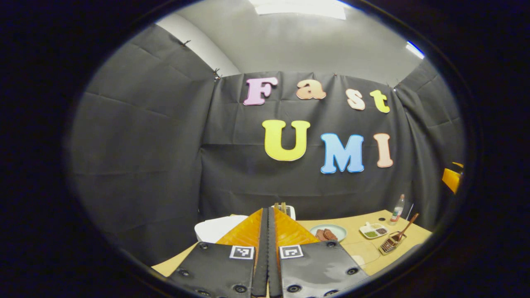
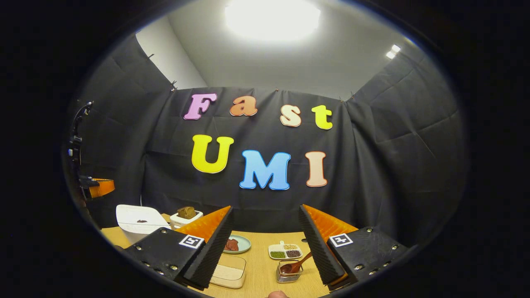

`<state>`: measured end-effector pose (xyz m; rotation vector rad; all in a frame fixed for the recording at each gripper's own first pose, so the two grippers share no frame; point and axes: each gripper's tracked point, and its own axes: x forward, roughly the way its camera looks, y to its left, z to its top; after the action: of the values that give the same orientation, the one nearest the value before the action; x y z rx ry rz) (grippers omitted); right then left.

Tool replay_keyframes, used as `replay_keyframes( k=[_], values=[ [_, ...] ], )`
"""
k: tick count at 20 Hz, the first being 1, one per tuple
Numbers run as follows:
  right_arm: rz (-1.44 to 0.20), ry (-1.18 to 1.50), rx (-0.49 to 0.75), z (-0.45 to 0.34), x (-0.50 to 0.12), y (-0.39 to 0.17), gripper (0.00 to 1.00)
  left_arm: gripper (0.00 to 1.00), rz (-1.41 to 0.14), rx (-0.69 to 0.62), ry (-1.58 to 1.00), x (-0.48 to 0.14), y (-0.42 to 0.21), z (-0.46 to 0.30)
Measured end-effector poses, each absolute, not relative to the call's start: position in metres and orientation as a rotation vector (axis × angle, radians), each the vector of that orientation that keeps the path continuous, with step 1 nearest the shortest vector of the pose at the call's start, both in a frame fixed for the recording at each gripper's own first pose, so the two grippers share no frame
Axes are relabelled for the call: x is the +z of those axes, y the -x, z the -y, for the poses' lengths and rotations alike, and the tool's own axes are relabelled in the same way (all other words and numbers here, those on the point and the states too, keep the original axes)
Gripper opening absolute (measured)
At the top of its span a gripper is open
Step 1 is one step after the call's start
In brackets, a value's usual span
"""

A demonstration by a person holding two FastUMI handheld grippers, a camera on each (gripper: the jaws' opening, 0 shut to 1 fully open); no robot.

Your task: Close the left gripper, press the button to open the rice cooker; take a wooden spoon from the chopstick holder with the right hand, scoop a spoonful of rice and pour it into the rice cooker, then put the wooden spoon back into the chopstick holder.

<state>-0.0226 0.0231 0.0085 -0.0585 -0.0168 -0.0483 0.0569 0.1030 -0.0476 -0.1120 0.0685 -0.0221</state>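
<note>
The left gripper (image 1: 267, 215) is pinched closed; the right gripper (image 2: 265, 223) gapes wide above bare table (image 2: 261, 273). The wooden spoon (image 2: 295, 265) leans in the chopstick holder (image 2: 288, 274); the white rice cooker (image 2: 138, 221) sits far left.

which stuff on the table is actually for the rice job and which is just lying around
For the job: rice cooker, wooden spoon in the chopstick holder, container of rice, shut left gripper, open right gripper.

Lying about: toaster, plate of meat, divided dish, bottle.
</note>
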Motion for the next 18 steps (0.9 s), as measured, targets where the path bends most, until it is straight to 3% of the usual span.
replay_keyframes(
  k=[12,18],
  values=[
    [-0.019,0.079,-0.218,-0.005,-0.001,0.048,0.94,0.12,-0.238,-0.145,0.145,-0.132,-0.148,-0.116],
    [-0.054,0.105,-0.289,0.009,-0.008,0.059,0.94,0.08,-0.328,-0.162,0.152,-0.188,-0.176,-0.113]
  ],
)
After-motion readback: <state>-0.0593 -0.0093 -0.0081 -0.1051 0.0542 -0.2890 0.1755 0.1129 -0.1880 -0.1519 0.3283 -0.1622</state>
